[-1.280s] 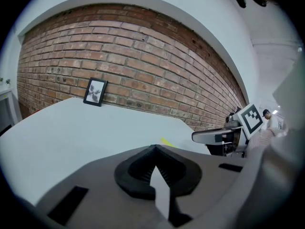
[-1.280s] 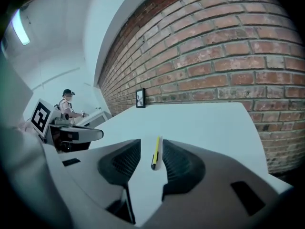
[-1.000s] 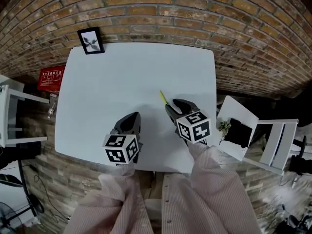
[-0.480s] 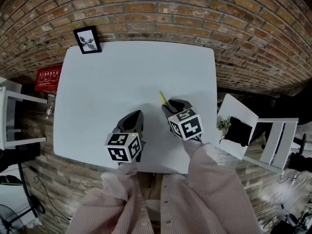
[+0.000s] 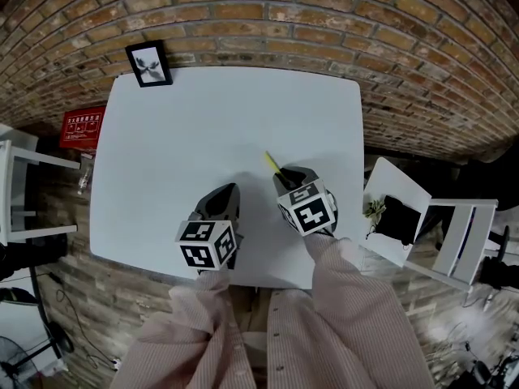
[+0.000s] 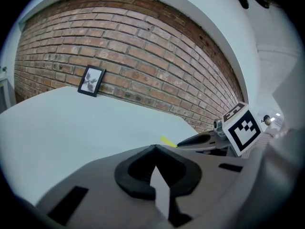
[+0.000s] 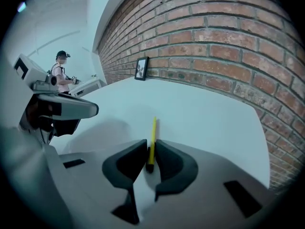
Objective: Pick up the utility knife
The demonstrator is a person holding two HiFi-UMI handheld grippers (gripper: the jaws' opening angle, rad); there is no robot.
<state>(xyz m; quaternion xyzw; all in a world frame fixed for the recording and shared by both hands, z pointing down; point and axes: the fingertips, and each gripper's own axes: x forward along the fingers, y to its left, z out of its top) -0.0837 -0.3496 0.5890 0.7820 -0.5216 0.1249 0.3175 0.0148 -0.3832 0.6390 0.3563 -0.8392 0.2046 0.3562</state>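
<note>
White rectangular tabletop point(image 5: 203, 120) carried the slim yellow utility knife point(image 7: 153, 132), its dark near end lodged between the jaws of the right gripper point(image 7: 151, 149). The jaws were closing, pads meeting its sides, while the yellow length pointed away toward the red brick wall point(image 7: 214, 46). Just beside it was the left gripper point(image 6: 155, 149), jaws together, holding nothing.

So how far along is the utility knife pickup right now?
Reaching looks done: the right claw straddles the yellow utility knife. In hand: its jaws are closing, with the pads seemingly against the knife's sides. Left to do: the lift, since the knife lies on the white table. The left claw is shut and empty.
</note>
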